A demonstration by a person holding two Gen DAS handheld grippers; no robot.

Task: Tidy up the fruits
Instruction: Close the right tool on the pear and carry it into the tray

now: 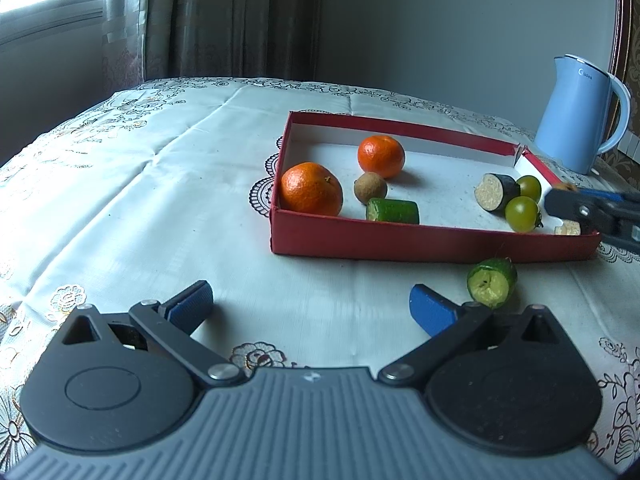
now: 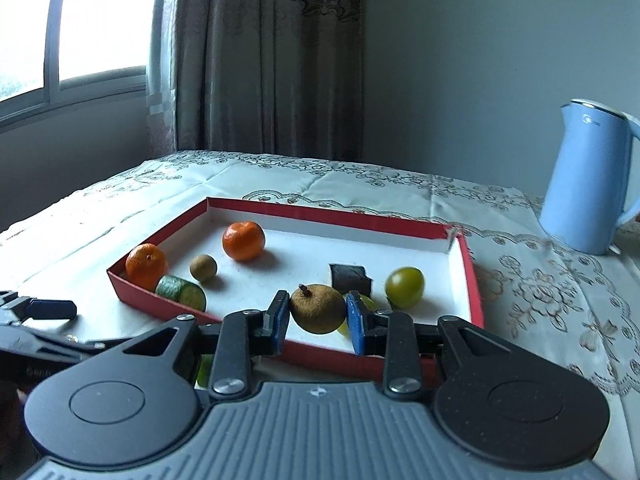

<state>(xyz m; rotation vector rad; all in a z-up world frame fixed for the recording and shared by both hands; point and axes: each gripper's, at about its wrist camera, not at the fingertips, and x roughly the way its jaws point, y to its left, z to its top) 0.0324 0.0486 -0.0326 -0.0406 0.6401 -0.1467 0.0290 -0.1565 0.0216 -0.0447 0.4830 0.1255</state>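
A red box (image 1: pixel 400 240) (image 2: pixel 468 268) on the table holds two oranges (image 1: pixel 311 189) (image 2: pixel 243 240), a brown longan (image 1: pixel 370 187) (image 2: pixel 203 267), a cucumber piece (image 1: pixel 393 211) (image 2: pixel 181 291), a dark eggplant piece (image 1: pixel 496 192) (image 2: pixel 350 277) and green tomatoes (image 1: pixel 522 213) (image 2: pixel 404 286). My right gripper (image 2: pixel 318 318) is shut on a second brown longan (image 2: pixel 318 309) over the box's near edge; it also shows in the left wrist view (image 1: pixel 560 196). My left gripper (image 1: pixel 310 308) is open and empty above the cloth. A cut cucumber piece (image 1: pixel 492 283) lies outside the box beside its right finger.
A blue kettle (image 1: pixel 576 116) (image 2: pixel 596 176) stands at the back right of the table. A white embroidered tablecloth (image 1: pixel 140 184) covers the table. Curtains and a window are behind.
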